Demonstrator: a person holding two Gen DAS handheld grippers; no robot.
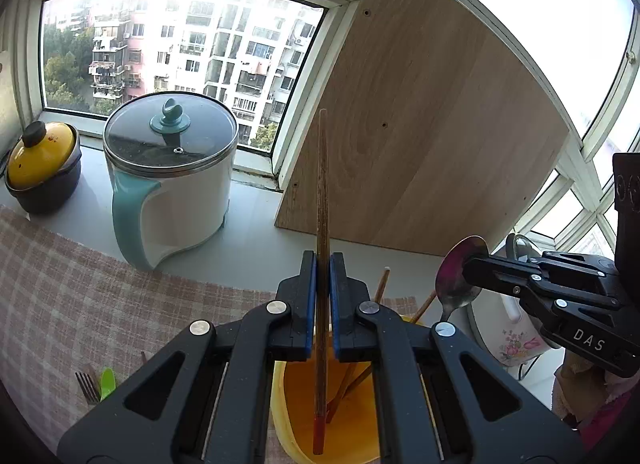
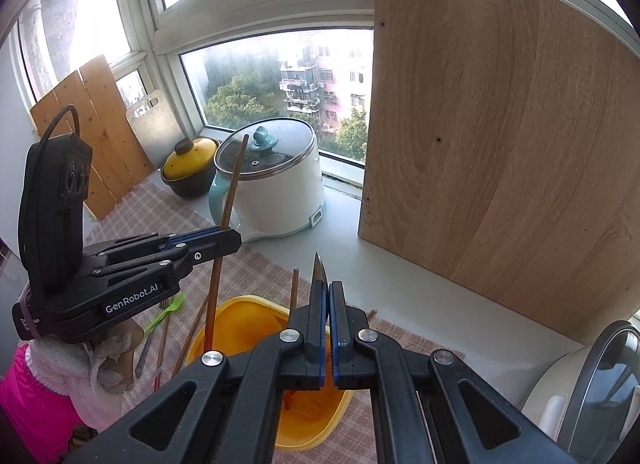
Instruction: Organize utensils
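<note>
Between my left gripper's (image 1: pixel 323 296) blue pads I have a single brown chopstick (image 1: pixel 321 224) clamped, standing nearly upright. Its red lower end hangs down inside the yellow bowl (image 1: pixel 344 424), its top rises in front of the window. From the right camera I see the same gripper (image 2: pixel 230 238) side-on, closed on that chopstick (image 2: pixel 226 216) above the bowl (image 2: pixel 312 416).

My right gripper (image 2: pixel 326 304) is closed on a metal spoon (image 2: pixel 319 268), seen edge-on, so only its thin tip shows above the pads. The left camera shows it better: the gripper (image 1: pixel 470 264) pinches the spoon (image 1: pixel 460 276) with the bowl of the spoon facing me, held to the right of the yellow bowl and above the surface.

More chopsticks (image 1: pixel 352 380) lean inside the yellow bowl, their ends sticking out over the rim. Left of the bowl, on the checked cloth (image 1: pixel 100 304), lie a fork (image 1: pixel 88 386) and a green plastic spoon (image 1: pixel 107 382); the right camera shows further chopsticks beside them.

Farther back stands a white pot (image 1: pixel 176 192) with a teal handle and glass lid, and a dark pot with a yellow lid (image 1: pixel 42 168) just left of it. A wooden board (image 1: pixel 420 136) leans against the window frame on the grey surface (image 1: pixel 248 248). A white flowered appliance (image 1: pixel 508 336) sits at the far right.
</note>
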